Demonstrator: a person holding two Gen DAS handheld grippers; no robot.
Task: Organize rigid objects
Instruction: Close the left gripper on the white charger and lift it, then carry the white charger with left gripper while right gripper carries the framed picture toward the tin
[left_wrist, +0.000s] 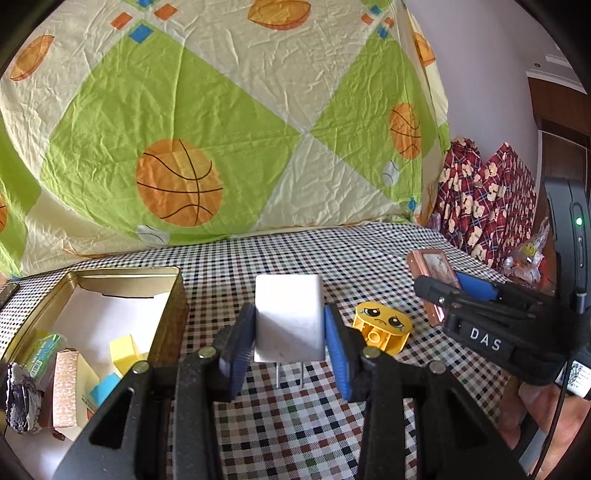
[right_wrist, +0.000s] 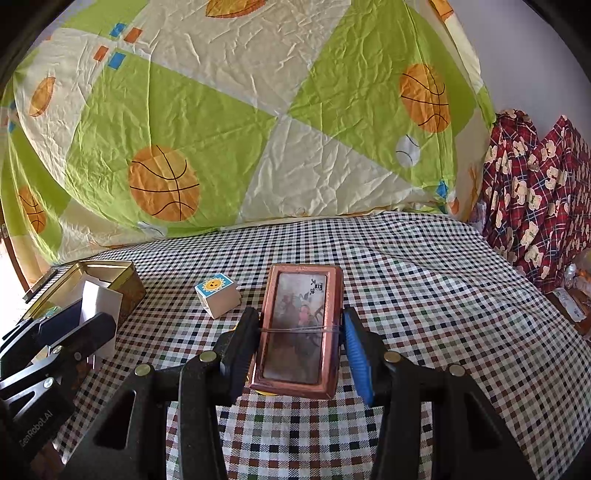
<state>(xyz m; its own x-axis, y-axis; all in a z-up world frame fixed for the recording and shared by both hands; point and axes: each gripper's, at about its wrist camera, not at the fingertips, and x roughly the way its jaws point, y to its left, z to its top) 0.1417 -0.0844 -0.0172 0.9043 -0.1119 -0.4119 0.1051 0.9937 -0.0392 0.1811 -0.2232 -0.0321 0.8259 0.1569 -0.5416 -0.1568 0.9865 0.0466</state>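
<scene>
The white charger (left_wrist: 289, 319) is clamped between the blue pads (left_wrist: 337, 350) of the left claw (left_wrist: 290, 345), held above the checkered desk (left_wrist: 295, 417) with its two metal prongs pointing down and clear of the cloth. The copper-framed box (right_wrist: 300, 328) is clamped lengthwise in the right claw (right_wrist: 301, 339); a thin band crosses its pictured face. Whether the box rests on the desk or is lifted off it cannot be told.

In the left wrist view, the yellow sad-face block (left_wrist: 382, 326) lies on the desk just to the right of the charger, between it and the right claw with its box. The gold tin (left_wrist: 110, 295) stands open at the left edge of the desk. It holds a yellow block (left_wrist: 123, 350), a blue block (left_wrist: 105, 387), a patterned carton (left_wrist: 64, 387) and a foil-wrapped item (left_wrist: 22, 402).

In the right wrist view, a white cube with a sun face (right_wrist: 217, 295) sits on the desk between the tin and the framed box, apart from both.

Behind the desk hangs a basketball-print sheet (left_wrist: 221, 110). A red plaid fabric (right_wrist: 535, 192) is bunched at the right.
</scene>
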